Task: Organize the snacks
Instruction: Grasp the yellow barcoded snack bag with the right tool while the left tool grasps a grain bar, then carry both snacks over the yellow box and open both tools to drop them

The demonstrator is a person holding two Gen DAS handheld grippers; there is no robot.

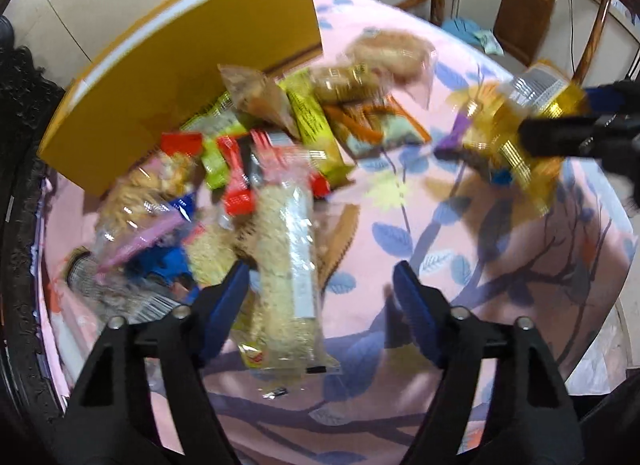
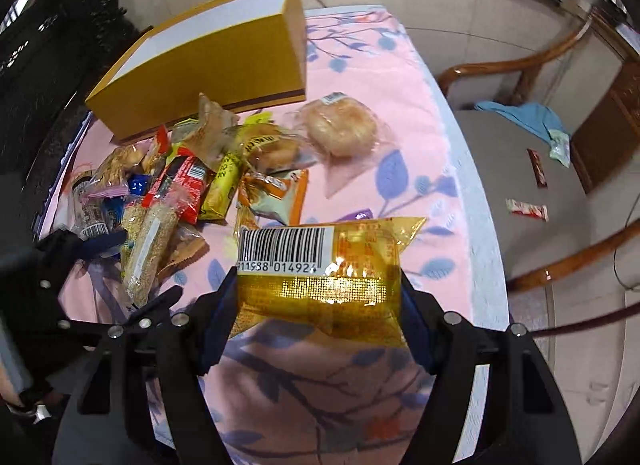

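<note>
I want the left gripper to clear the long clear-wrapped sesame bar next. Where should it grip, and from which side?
Grip the sesame bar across its narrow width near mid-length, coming from above. It lies flat and long on top of the pile, so its long sides look the most reachable, and a middle hold should keep it from drooping. The left gripper is open beside it.

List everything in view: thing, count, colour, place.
Box: one, yellow, far end of table.
Tablecloth: one, pink with blue leaves.
Snack pile: many mixed wrappers, in front of box.
Round pastry: one, clear wrap, right of pile.
Sesame bar: one, tan, at pile's near edge.
Golden snack pack: one, in right gripper.
Chair: one, wooden, beside table.
Left gripper: fingers open over sesame bar.
Right gripper: fingers clamping pack.
</note>
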